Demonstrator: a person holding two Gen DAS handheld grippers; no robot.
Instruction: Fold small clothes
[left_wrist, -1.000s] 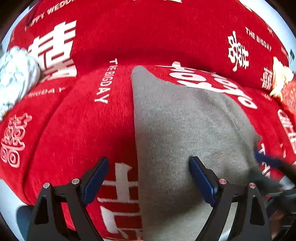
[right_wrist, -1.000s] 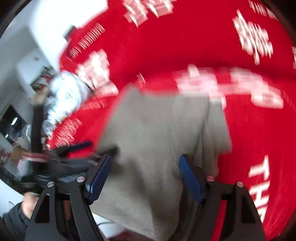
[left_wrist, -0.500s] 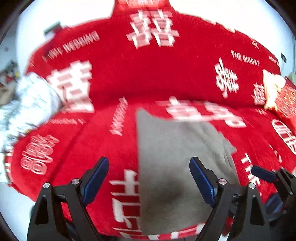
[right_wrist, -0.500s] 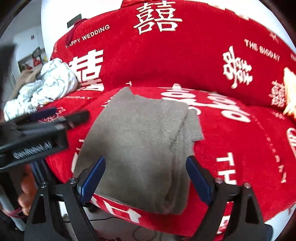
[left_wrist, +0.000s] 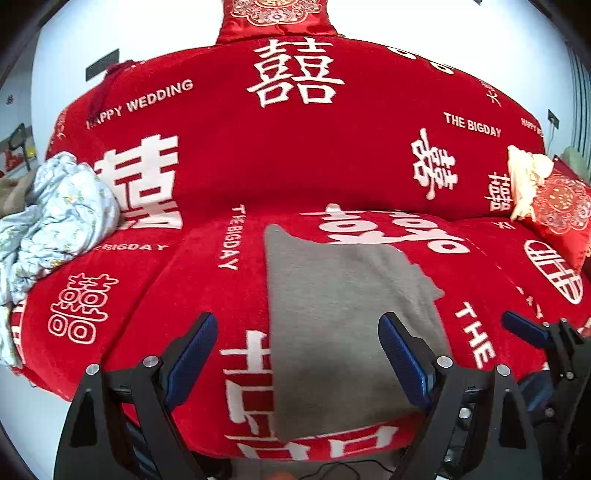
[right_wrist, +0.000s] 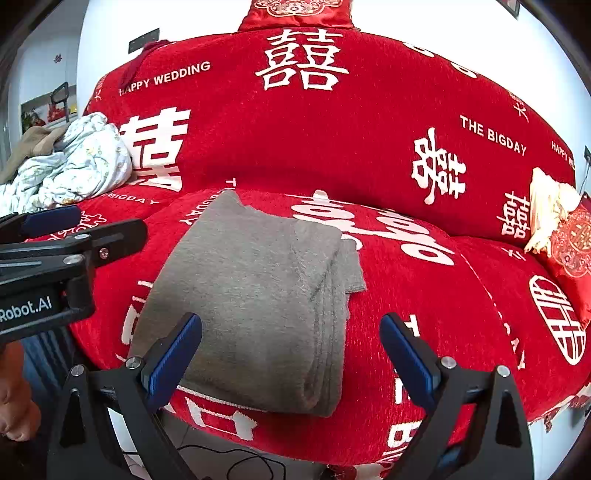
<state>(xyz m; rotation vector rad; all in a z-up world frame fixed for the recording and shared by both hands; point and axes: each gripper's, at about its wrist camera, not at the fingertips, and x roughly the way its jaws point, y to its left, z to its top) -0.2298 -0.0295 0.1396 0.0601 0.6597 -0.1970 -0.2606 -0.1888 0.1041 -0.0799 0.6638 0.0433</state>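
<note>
A grey garment (left_wrist: 340, 325) lies folded into a long rectangle on the middle seat of a red sofa (left_wrist: 295, 166), its layered edge on the right side (right_wrist: 325, 332). My left gripper (left_wrist: 295, 332) hovers open before the garment's near end, with nothing between its blue pads. My right gripper (right_wrist: 291, 325) hangs in front of the garment's near right edge; its jaws are opening and hold nothing. Each gripper also shows in the other's view: the right gripper (left_wrist: 524, 328) at the right edge, the left gripper (right_wrist: 74, 229) at the left.
A crumpled pale floral cloth (right_wrist: 74, 166) lies on the left seat. A red embroidered cushion (left_wrist: 561, 206) and a cream cloth (left_wrist: 524, 177) sit at the right end. A black cable (right_wrist: 229, 461) runs on the floor below. A person's hand (right_wrist: 14, 406) shows at lower left.
Both grippers have drawn back and up from the grey garment, which now lies free on the seat. The right gripper's jaws have widened.
</note>
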